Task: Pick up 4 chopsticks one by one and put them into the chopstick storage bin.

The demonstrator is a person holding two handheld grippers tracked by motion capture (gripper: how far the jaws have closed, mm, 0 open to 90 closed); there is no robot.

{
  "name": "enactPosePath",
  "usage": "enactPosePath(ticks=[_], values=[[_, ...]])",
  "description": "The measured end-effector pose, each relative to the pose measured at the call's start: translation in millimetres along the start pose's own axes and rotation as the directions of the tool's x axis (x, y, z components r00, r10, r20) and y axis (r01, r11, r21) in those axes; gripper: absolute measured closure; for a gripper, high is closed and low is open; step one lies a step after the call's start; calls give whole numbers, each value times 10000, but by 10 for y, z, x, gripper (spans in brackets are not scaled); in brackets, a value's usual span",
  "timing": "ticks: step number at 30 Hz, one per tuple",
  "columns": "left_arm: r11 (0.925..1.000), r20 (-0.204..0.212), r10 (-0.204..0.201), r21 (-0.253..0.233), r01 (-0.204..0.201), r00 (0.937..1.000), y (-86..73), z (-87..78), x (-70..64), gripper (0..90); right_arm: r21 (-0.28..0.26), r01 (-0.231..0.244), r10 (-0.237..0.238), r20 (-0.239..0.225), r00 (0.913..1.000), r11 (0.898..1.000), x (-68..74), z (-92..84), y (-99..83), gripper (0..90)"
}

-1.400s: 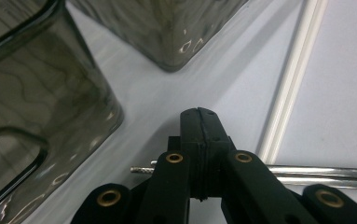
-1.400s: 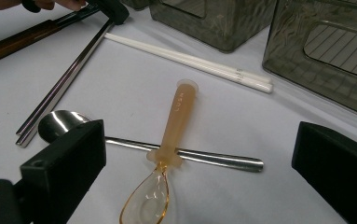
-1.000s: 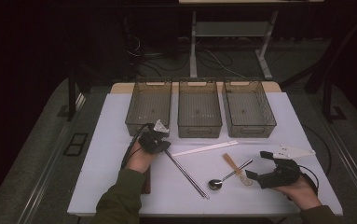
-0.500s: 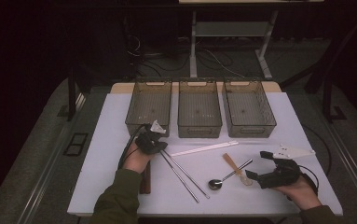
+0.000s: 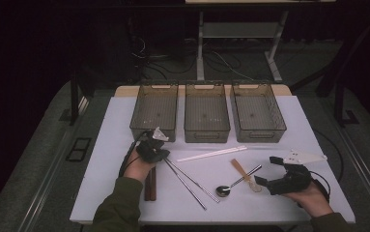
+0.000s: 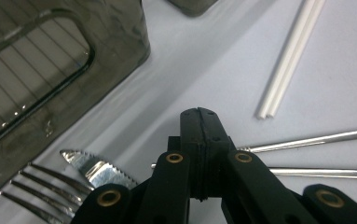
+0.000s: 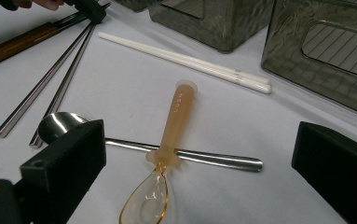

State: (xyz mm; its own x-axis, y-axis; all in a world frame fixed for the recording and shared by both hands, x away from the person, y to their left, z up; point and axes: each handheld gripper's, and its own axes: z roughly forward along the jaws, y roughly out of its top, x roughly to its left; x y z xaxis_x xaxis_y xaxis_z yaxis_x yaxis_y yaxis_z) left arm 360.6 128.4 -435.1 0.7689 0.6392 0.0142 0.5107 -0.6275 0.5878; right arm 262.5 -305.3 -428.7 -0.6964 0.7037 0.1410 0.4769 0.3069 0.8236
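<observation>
The right gripper (image 5: 263, 183) rests low on the table, jaws wide and empty, straddling the amber plastic spoon (image 7: 167, 154), probably lined up to take it. The spoon lies across the steel spoon (image 7: 120, 140), bowl nearest those jaws, handle running away toward the trays (image 5: 206, 121). Farther off, the left gripper (image 6: 199, 116) is pinched closed on the metal chopsticks (image 5: 187, 181), whose ends fan out from its tip toward the table's near edge.

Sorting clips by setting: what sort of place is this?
Probably a lab or studio workbench for recording, not a kitchen: a white table bearing three empty bins, with cables on the dark floor behind.
</observation>
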Motion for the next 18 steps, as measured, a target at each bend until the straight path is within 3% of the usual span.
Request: enactPosePath(ticks=[5,10,13,18], values=[[9984,177,-70,-558,80,9998,24,-72,-10,889,-24,-20,20,23,10000,10000,3,-10,1,28],[9929,485,392,-1137,-335,9981,70,-242,-196,889,-42,-8,8,12,10000,10000,-5,-17,-1,28],[9893,770,765,-1297,-661,9941,69,-312,-359,889,-53,-2,2,2,10000,10000,-3,-17,0,28],[9856,1602,1279,-1302,-1075,9788,-2,-338,-668,889,-39,7,-7,18,10000,10000,4,-20,-2,28]])
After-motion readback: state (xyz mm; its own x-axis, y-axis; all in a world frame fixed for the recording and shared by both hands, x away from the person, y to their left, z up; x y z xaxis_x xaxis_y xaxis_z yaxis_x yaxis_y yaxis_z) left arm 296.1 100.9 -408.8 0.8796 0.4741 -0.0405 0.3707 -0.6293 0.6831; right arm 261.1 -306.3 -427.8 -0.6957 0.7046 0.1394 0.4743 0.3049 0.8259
